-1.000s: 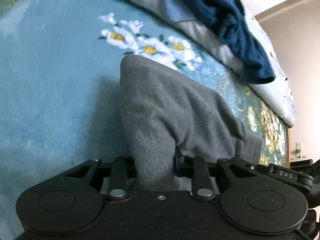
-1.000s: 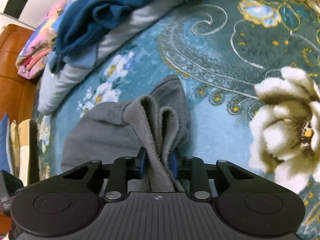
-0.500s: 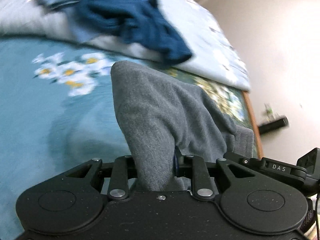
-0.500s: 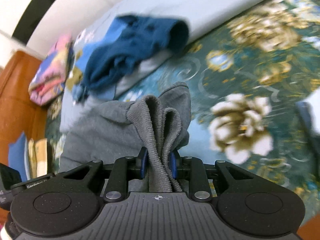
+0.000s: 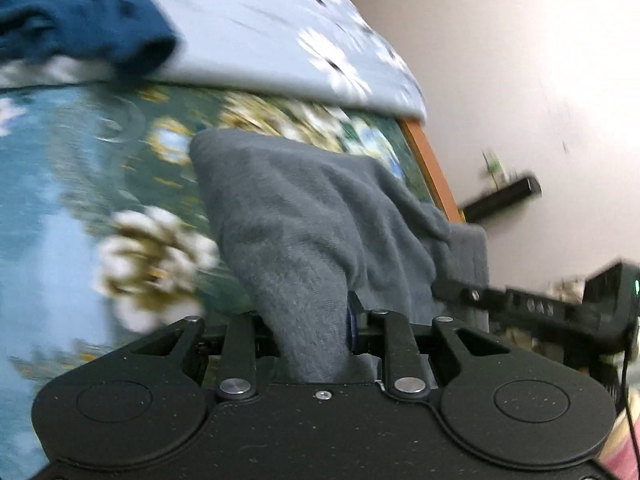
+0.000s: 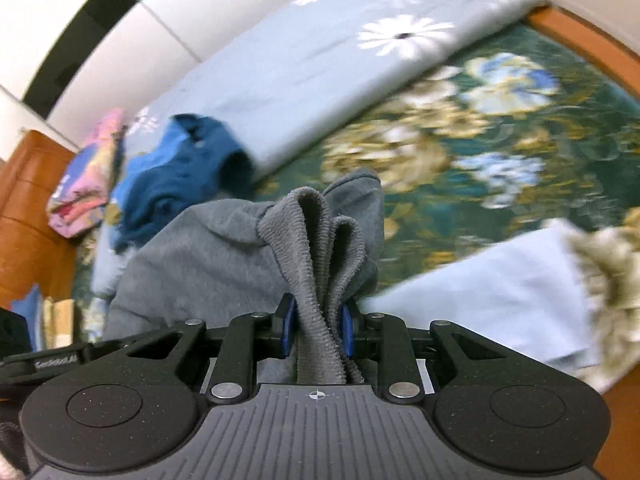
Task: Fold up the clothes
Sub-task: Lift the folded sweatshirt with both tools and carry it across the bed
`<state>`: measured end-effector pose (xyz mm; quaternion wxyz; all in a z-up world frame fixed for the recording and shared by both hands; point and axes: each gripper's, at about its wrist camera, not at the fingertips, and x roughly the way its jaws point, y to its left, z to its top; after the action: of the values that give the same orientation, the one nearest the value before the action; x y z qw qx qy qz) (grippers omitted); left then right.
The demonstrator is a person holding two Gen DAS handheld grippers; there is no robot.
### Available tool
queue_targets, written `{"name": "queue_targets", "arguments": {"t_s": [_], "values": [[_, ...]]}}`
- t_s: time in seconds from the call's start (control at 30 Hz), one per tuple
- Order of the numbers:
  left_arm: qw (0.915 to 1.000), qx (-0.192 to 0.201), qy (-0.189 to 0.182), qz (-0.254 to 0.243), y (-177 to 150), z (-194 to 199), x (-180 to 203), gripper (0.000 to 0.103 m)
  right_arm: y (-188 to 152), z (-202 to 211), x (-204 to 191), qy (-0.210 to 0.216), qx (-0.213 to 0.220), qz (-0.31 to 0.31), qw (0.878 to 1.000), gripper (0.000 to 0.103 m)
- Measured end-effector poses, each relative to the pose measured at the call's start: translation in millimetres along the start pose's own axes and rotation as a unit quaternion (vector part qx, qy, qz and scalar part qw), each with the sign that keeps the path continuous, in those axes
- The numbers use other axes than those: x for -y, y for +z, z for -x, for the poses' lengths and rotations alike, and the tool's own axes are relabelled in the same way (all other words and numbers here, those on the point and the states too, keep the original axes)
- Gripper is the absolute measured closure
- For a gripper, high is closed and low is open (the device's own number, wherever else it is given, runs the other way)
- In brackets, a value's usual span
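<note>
Floral bedspread (image 6: 500,152) below; left gripper (image 5: 310,336) and right gripper (image 6: 316,330) each clamped on grey garment (image 6: 208,256).

Lettering was scarce here, and motion blur took most of it. In the left wrist view, raised letters on the black arm of the right gripper (image 5: 536,306) were too smeared to make out. In the right wrist view, pale print ran along the black arm of the left gripper (image 6: 56,362) at the lower left edge, far too small and soft to spell. Nothing else carried text.
</note>
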<state>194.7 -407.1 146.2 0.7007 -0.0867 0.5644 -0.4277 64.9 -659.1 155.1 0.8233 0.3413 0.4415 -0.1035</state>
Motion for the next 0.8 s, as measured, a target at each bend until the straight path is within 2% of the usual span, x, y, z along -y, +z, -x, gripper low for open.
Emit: {"name": "queue_targets", "arguments": {"t_s": [0.1,0.33,0.47,0.63,0.8], "values": [[0.9992,-0.033,-0.001,-0.021,-1.2,-36.3,35.1,0.08,8.1,16.1,40.8,-0.015,-0.012,0.0,1.0,0.083],[0.994,-0.091,0.026,-0.056,-13.0,-96.1,72.9,0.08,10.8,14.3,112.4,-0.027,-0.038,-0.03,0.998,0.083],[0.9916,-0.106,0.043,-0.06,-19.2,-117.5,74.5,0.08,19.1,-3.6,137.4,-0.028,-0.064,-0.019,0.997,0.083],[0.9898,-0.103,0.059,-0.078,-20.0,-143.2,74.2,0.079,29.1,-24.2,153.5,-0.024,-0.084,0.0,0.996,0.082],[0.9887,-0.109,0.082,-0.064,-19.9,-162.3,56.6,0.078,32.9,-46.9,172.0,-0.017,-0.096,-0.016,0.995,0.082]]}}
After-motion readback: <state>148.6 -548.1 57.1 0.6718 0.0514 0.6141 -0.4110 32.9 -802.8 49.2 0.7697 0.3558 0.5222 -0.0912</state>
